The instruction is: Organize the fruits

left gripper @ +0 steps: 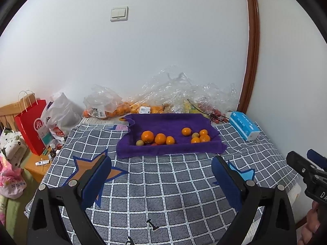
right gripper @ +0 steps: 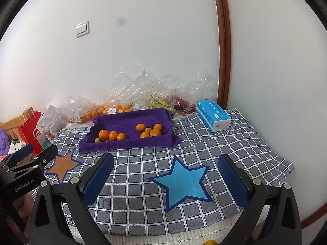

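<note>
Red paper gift bag (left gripper: 32,126) is standing far left, off the grey checked cloth (left gripper: 163,183). Left gripper (left gripper: 161,172) is hovering over the cloth, jaws spread wide, holding nothing. Purple towel-lined tray (left gripper: 171,149) is sitting mid-table, carrying round orange citrus fruits (left gripper: 160,138) in two clusters, left and right. Right gripper (right gripper: 165,170) is hanging above the light blue star patch (right gripper: 184,181), jaws also apart, empty. Blue tissue pack (right gripper: 213,115) is lying right of the tray.
</note>
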{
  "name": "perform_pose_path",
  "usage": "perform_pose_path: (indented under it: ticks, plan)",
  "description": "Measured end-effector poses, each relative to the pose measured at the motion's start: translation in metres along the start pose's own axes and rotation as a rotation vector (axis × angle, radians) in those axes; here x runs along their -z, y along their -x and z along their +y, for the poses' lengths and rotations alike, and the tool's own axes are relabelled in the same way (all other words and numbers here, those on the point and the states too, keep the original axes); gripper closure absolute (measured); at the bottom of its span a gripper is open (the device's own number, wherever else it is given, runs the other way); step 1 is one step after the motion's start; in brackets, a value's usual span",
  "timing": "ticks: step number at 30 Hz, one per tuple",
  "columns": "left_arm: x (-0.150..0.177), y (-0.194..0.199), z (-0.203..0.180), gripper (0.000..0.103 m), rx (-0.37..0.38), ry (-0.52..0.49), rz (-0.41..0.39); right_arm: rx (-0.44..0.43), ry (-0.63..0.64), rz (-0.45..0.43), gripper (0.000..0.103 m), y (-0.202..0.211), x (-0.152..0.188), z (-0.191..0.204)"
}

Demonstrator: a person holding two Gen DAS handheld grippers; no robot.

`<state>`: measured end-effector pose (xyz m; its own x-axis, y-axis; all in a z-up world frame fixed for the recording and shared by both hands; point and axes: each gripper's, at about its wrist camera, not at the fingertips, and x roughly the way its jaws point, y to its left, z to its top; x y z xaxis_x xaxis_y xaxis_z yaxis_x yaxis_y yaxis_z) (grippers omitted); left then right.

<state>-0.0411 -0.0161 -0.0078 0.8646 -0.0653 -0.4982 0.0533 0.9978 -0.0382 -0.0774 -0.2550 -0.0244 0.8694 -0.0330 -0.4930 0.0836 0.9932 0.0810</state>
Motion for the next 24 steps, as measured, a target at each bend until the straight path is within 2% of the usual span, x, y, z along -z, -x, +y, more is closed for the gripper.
perform_pose_path:
  ticks: [24]
  plan:
    - [-0.0013,0.0019,0.0011,0.004,0.013,-0.001,-0.002,-0.008,0.018,-0.006,0.003,0.0007,0.0001,0.0043]
